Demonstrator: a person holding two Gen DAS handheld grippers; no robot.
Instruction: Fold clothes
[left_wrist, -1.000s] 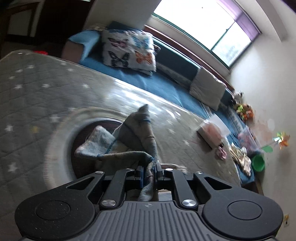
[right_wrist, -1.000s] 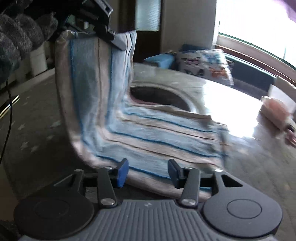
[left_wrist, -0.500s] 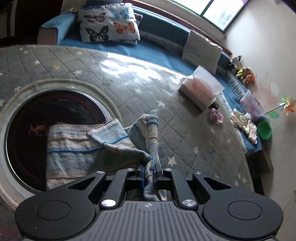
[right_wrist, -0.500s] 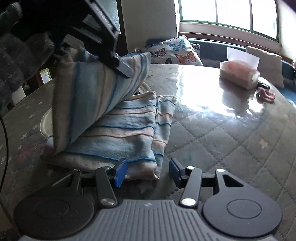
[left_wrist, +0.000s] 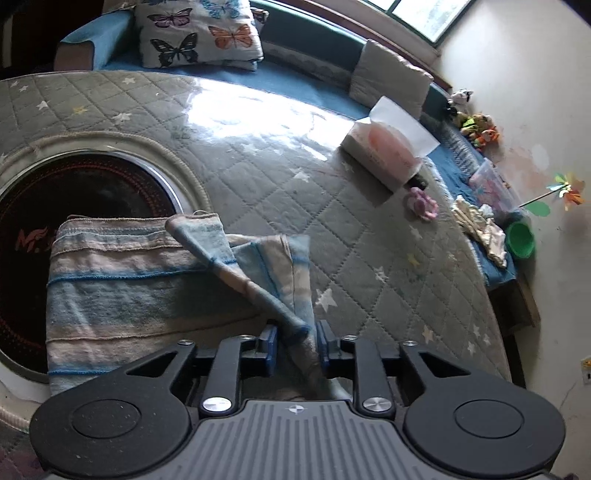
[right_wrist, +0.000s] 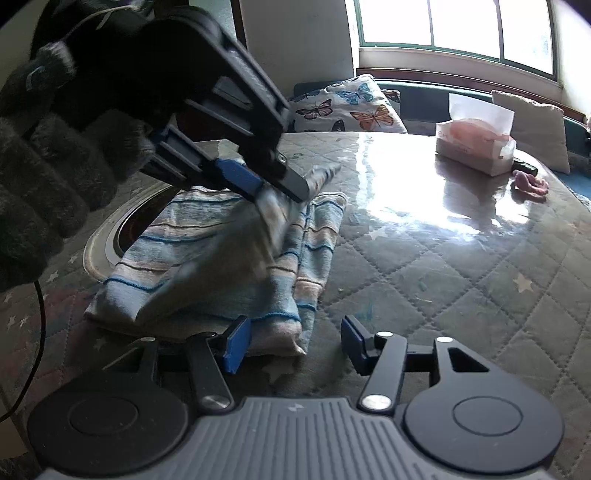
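- My left gripper has come down from high over the table to just above it.
- Its jaws, tight on the striped cloth before, now stand a little apart around it.
- The raised flap is now draped over the folded stack.

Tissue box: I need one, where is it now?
In both views the tissue box sits far right on the quilted table, beside a pink scrunchie, before the window bench.
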